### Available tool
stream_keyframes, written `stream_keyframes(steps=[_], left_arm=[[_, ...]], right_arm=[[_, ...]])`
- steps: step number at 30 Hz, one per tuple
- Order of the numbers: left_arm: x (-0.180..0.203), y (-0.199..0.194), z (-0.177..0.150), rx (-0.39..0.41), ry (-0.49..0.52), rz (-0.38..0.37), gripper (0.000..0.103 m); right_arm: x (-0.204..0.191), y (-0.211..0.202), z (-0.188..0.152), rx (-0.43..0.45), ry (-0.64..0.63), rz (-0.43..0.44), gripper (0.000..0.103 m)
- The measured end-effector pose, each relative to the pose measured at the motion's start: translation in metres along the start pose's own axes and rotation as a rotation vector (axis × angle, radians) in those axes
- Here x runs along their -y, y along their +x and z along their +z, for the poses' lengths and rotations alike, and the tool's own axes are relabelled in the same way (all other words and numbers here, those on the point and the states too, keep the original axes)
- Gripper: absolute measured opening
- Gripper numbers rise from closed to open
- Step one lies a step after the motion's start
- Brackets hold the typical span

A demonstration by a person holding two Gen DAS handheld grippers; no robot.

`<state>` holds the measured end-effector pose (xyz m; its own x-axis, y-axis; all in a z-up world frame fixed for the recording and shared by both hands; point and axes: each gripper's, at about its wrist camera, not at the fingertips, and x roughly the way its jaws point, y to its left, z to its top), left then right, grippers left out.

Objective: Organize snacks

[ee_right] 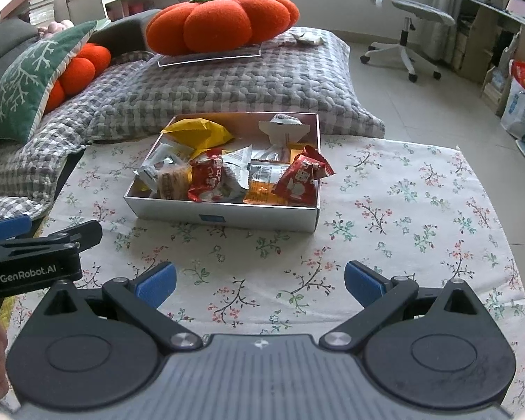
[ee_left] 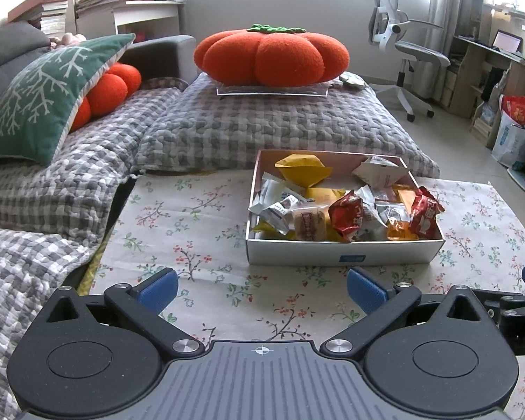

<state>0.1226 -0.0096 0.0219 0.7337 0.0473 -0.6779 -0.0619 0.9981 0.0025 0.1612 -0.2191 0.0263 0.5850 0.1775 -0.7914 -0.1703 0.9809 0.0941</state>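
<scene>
A shallow white box sits on the floral tablecloth and holds several wrapped snacks: a yellow packet, red packets, silver and orange ones. My left gripper is open and empty, just short of the box's near wall. My right gripper is open and empty, further back from the box. The left gripper's side also shows at the left edge of the right wrist view.
The floral cloth covers the table. Behind it stands a sofa with a grey checked cover, an orange pumpkin cushion and a green pillow. An office chair and shelves stand at the right.
</scene>
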Motion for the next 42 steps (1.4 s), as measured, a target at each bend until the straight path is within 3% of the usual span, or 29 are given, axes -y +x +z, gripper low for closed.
stream_keyframes(steps=[42], left_arm=[[0.0038,0.0023,-0.0028,-0.023,0.021,-0.018,0.103]], right_arm=[[-0.0021,0.0032,-0.0011,-0.014,-0.001,0.002,0.102]])
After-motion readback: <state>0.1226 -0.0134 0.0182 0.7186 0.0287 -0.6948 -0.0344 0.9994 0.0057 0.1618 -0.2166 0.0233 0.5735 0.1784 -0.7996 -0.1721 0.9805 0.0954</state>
